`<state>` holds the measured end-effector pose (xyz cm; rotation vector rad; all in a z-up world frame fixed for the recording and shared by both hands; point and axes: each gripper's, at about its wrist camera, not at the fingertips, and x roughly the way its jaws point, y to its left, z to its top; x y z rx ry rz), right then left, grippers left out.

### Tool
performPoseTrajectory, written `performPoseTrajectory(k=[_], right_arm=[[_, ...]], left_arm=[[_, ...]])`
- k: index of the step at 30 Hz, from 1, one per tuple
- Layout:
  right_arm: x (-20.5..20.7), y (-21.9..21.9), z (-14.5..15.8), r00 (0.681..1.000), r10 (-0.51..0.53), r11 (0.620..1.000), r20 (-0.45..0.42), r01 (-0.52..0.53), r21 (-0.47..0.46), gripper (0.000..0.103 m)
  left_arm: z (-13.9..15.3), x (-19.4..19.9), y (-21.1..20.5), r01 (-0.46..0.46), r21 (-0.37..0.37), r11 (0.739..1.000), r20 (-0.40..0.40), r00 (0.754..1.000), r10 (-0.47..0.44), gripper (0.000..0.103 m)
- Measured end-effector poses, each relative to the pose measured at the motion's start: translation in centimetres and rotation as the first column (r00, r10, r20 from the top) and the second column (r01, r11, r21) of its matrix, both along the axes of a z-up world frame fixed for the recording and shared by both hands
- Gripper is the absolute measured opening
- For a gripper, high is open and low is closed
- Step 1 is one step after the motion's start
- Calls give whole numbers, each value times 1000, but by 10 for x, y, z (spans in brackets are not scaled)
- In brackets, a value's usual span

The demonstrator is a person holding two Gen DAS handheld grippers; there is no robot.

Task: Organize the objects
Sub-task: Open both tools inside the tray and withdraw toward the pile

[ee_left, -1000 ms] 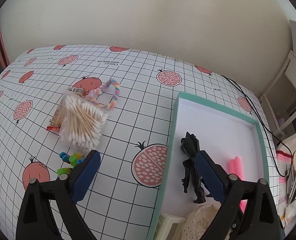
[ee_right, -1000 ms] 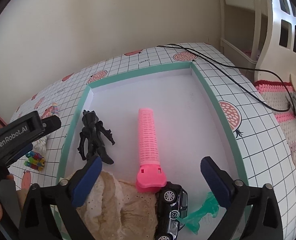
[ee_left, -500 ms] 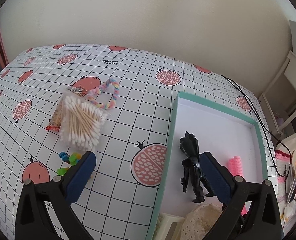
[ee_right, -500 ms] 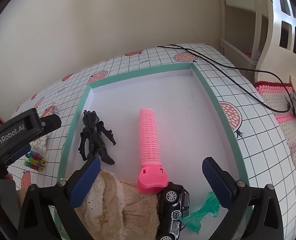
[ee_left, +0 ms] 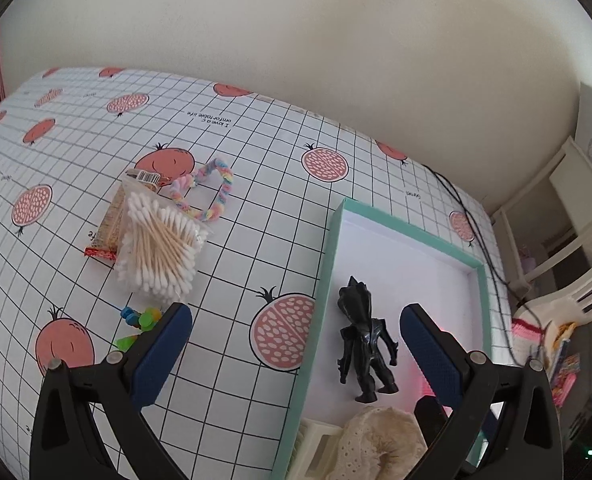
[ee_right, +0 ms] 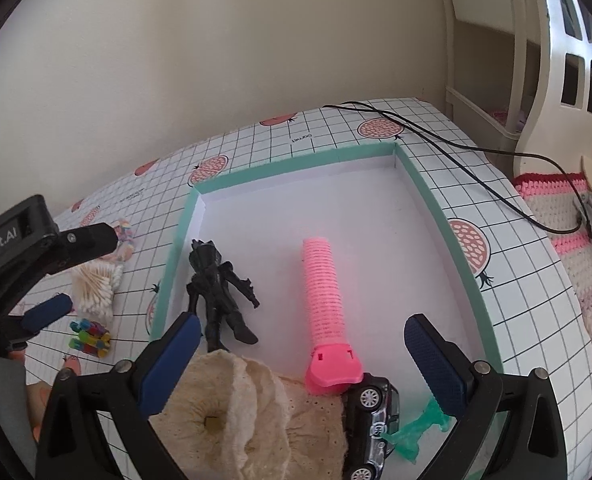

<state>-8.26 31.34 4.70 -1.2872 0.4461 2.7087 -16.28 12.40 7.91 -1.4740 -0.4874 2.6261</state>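
While both of your hand-held grippers hang empty with jaws spread wide, four things remain out on the surface (ee_left: 231, 264), all left of the box (ee_left: 328, 248): the swabs (ee_left: 157, 242), a snack bar (ee_left: 111, 220) touching them on the far-left side, a pastel loop (ee_left: 211, 190) just beyond, and small bright beads (ee_left: 139, 320) nearer to you.

Judge the swabs as light but awkward. They sit in a thin clear pack that looks slick and will crumple, so close across the middle of the bundle, across the sticks, rather than on a cottony end. The loop looks soft and limp; pinch one strand of it and expect the rest to dangle. The beads seem hard, tiny and apt to roll, so come straight down over the cluster. The bar is flat and low, best taken by its long edges.

Your left hand-held gripper (ee_left: 296, 340) points forward and slightly down, straddling the box's left wall: one finger is over the surface right by the beads, the other is over the box floor beside the figure (ee_left: 362, 340).

Your right hand-held gripper (ee_right: 300, 352) hovers above the near end of the box, over the lace cloth (ee_right: 247, 416), the pink roller (ee_right: 324, 300), the car (ee_right: 370, 420) and a green piece (ee_right: 416, 430), touching none of them as far as you can see.
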Motion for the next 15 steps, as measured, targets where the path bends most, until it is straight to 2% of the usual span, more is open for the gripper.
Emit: performPoseTrajectory(k=[3, 15], right_arm=[[-1, -6, 6, 1000, -8, 1000, -16, 8, -25, 103], [-13, -69, 19, 994, 95, 995, -47, -95, -8, 103]], left_arm=[[1, -4, -19, -26, 49, 998, 35, 999, 25, 103], [10, -6, -98, -165, 11, 986, 40, 986, 164, 103]])
